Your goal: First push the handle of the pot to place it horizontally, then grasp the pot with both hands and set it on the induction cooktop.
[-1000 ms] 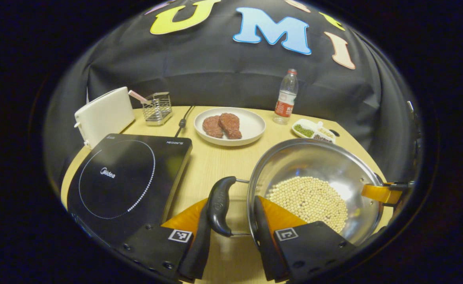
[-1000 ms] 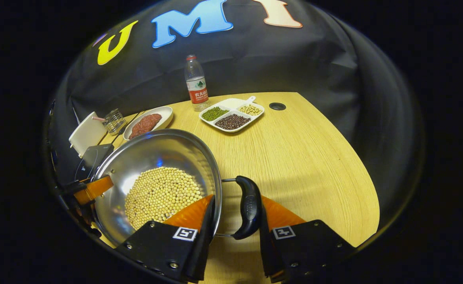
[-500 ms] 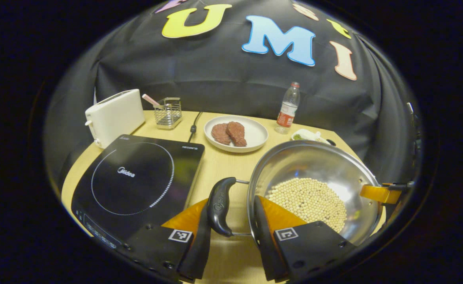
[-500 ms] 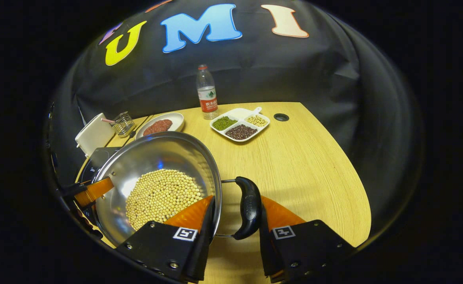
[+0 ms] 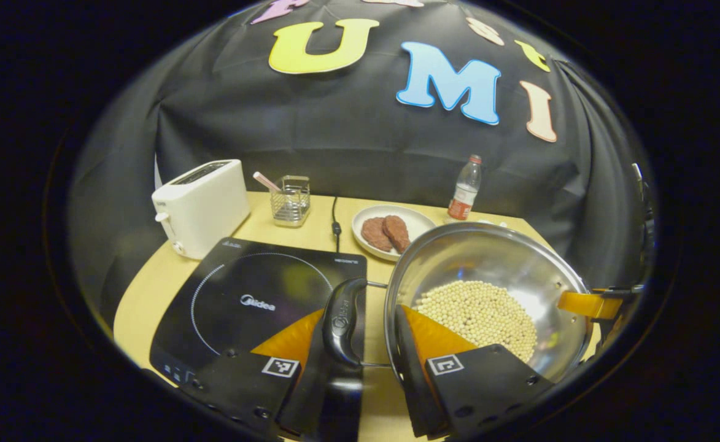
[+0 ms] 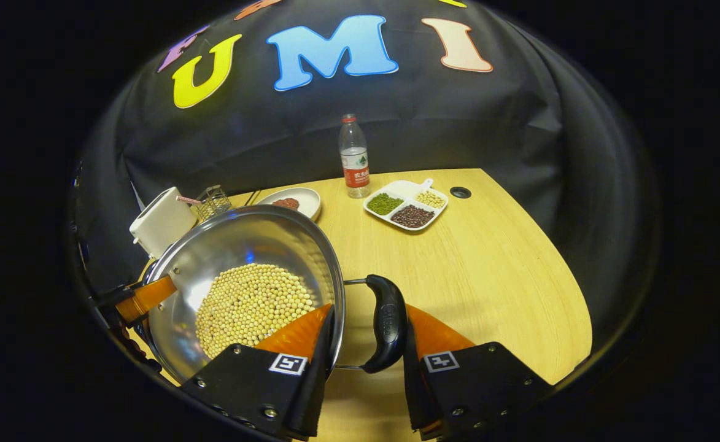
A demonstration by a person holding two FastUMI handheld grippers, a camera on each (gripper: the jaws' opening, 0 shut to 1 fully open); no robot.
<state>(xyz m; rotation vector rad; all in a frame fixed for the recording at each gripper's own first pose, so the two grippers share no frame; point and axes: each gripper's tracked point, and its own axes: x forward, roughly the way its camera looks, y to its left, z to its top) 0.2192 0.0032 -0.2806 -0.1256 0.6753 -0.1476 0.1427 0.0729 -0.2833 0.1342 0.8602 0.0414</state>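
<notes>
While both tongs clamp its side handles, the pot hangs beside the induction cooktop.
Left tongs and right tongs must stay level: loose beans inside; centre over the ring before lowering.

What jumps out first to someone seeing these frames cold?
The steel pot of pale beans, held up front by both grippers: the left gripper around its left handle, the right gripper around the other handle. Next, the black induction cooktop just left of the pot, with a white toaster behind it.
</notes>
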